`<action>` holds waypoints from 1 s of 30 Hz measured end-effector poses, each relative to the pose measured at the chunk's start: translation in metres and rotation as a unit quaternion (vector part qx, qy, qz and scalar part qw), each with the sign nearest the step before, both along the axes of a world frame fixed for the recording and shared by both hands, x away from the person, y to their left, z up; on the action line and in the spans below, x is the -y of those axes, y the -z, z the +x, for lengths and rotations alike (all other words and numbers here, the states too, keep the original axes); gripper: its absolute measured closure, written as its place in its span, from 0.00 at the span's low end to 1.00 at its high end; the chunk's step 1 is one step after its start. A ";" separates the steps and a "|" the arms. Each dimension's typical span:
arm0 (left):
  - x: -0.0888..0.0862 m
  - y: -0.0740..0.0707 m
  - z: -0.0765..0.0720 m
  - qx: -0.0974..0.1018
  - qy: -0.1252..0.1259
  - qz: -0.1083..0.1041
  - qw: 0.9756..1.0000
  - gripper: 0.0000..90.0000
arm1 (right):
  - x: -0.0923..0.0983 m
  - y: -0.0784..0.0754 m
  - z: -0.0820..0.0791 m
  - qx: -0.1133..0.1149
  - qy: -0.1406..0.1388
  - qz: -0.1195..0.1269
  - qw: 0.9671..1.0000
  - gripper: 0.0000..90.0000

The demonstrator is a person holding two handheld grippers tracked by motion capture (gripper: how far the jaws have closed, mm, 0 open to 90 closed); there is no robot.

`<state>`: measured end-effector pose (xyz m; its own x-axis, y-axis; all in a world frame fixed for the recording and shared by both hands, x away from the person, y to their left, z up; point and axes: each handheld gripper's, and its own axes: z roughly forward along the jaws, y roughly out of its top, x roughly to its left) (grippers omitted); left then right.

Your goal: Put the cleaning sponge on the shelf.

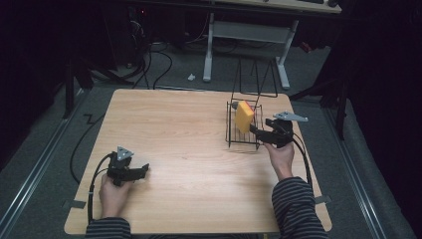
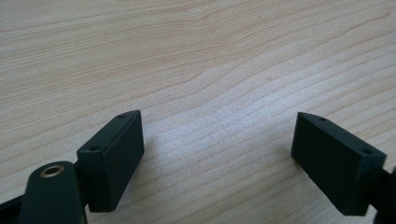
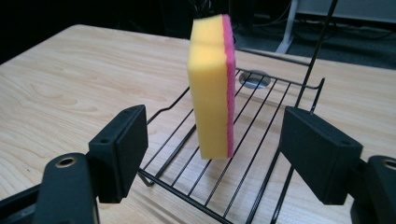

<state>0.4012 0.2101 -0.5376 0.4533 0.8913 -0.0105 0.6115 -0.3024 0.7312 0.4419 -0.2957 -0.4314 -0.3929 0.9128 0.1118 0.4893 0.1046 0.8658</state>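
Right tongs point(image 3: 212, 161) stand spread, clear of the upright sponge point(image 3: 212, 88) on the rack point(image 3: 261, 135); best centre squarely, then squeeze gently.

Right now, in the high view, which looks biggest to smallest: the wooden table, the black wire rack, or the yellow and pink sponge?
1. Light wooden table
2. Black wire rack
3. Yellow and pink sponge

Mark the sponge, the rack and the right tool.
sponge point(image 3: 210, 88), right gripper view, yellow face.
rack point(image 3: 261, 135), right gripper view, wire floor.
right tool point(image 3: 212, 156), right gripper view, midway between its open jaws.
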 end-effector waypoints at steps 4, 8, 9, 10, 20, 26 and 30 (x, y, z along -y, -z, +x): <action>0.000 0.000 0.000 0.000 0.000 0.000 1.000 0.20 | 0.003 -0.009 -0.007 0.019 -0.005 0.006 1.000 0.29; 0.000 0.000 0.000 0.000 0.000 0.000 1.000 0.20 | 0.006 -0.013 -0.012 0.028 -0.005 0.012 1.000 0.30; 0.000 0.000 0.000 0.000 0.000 0.000 1.000 0.20 | 0.007 -0.014 -0.013 0.027 -0.004 0.013 1.000 0.30; 0.000 0.000 0.000 0.000 0.000 0.000 1.000 0.20 | 0.008 -0.015 -0.014 0.027 -0.002 0.011 1.000 0.30; 0.000 0.000 0.000 -0.001 0.000 -0.001 1.000 0.20 | 0.014 -0.025 -0.025 0.036 0.001 0.007 0.999 0.31; 0.000 0.000 0.000 -0.001 0.000 -0.001 1.000 0.20 | 0.019 -0.030 -0.035 0.041 0.004 0.007 0.999 0.34; 0.000 0.000 0.000 0.000 0.000 -0.001 1.000 0.20 | 0.024 -0.028 -0.040 0.039 0.012 0.014 0.999 0.35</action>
